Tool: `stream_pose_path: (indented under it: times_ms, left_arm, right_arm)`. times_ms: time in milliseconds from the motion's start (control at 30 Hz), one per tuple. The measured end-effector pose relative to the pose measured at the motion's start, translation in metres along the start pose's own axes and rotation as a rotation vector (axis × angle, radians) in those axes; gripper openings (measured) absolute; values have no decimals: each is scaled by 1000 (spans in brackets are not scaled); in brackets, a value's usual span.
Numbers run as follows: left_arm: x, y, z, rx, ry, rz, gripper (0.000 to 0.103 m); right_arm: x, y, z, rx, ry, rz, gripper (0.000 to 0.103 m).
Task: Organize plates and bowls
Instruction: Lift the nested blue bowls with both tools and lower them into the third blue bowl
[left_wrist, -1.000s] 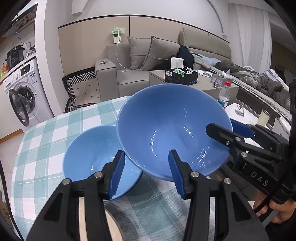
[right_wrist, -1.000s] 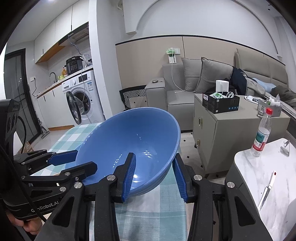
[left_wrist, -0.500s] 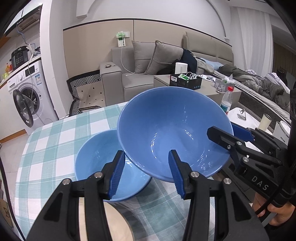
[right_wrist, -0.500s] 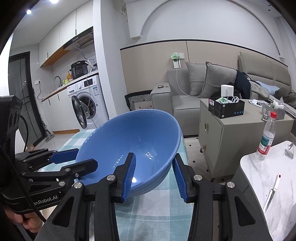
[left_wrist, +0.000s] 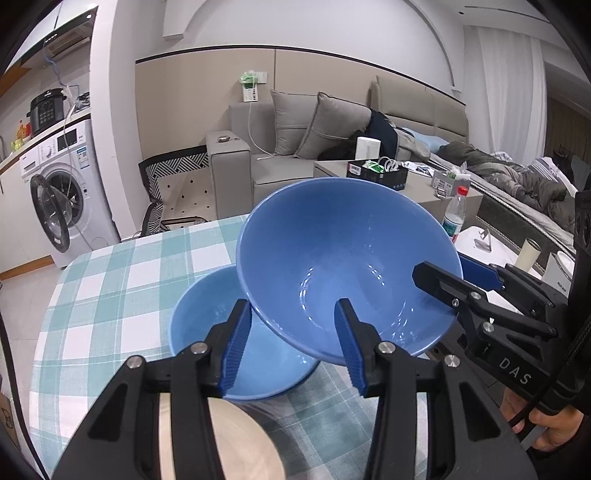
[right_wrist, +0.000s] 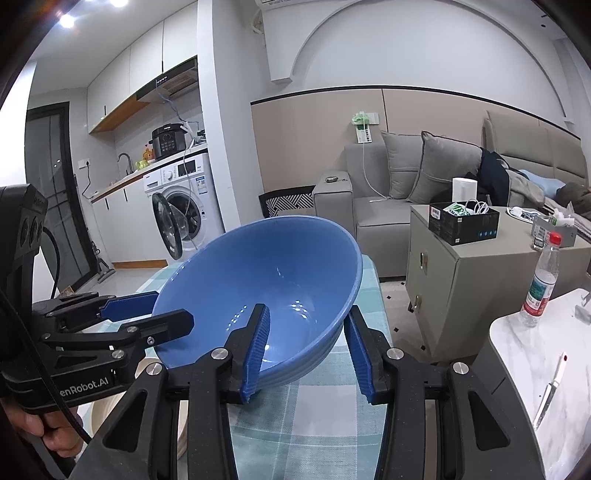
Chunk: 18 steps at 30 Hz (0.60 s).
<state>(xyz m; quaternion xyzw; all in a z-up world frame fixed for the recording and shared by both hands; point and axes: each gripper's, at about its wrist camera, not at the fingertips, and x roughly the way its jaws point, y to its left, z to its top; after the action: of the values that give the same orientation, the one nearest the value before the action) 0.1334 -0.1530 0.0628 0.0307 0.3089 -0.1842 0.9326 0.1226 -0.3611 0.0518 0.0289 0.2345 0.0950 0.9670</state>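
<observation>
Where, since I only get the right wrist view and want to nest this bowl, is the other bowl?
Observer: The second bowl sits upright on the table, below and left of the held bowl, which partly overlaps it in the left wrist view.
Operator: Anything inside it?
Observer: The part of its inside that shows is empty.
Operator: Are the two touching?
Observer: Cannot tell; the held bowl is tilted and hides the second bowl's right rim.
</observation>
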Motion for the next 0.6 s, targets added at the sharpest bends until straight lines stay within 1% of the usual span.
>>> stream_pose_path:
  times_ms: [233, 400, 600]
  left_arm:
    - [-3, 18, -1, -22, -7, 11, 36]
    - [-1, 27, -2, -35, -2, 18, 35]
    - [1, 38, -6, -49, 6, 46, 35]
  right_arm:
    - [10, 10, 0, -20, 13, 16, 43]
    - [19, 15, 0, -29, 23, 33, 43]
    - [31, 23, 2, -46, 33, 47, 42]
